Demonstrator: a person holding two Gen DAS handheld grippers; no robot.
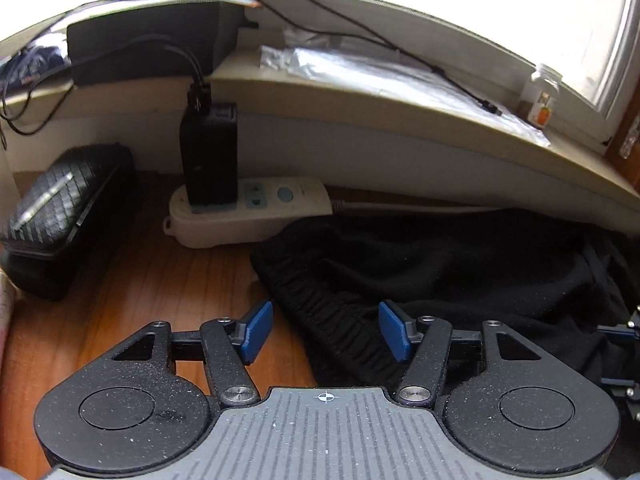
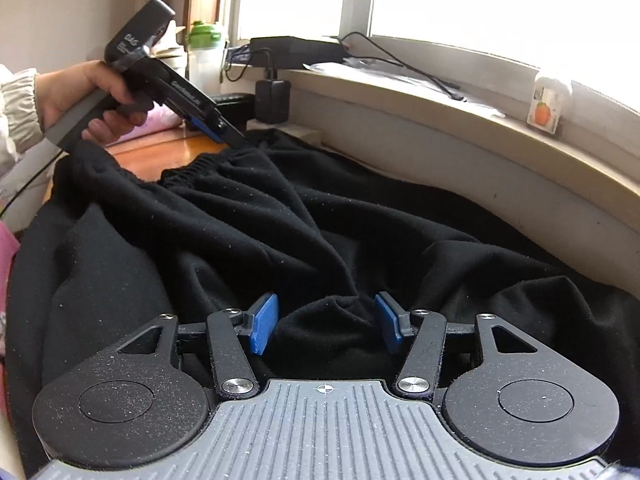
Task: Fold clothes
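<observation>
The black pants (image 2: 248, 216) look soft and floppy. Both tongs, left (image 1: 326, 332) and right (image 2: 326, 322), stand wide, gripping nothing. Best grab the stretchy waistband (image 1: 332, 320).

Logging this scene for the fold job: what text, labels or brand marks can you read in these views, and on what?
"DAS": white letters on the left gripper's body, partly hidden, so uncertain.
White lettering along that gripper's barrel: too blurred to read.
Bottle on the sill: label shows an orange fruit picture; its print is too small to read.
Power strip: no legible marking.
Black garment: no text visible.
</observation>
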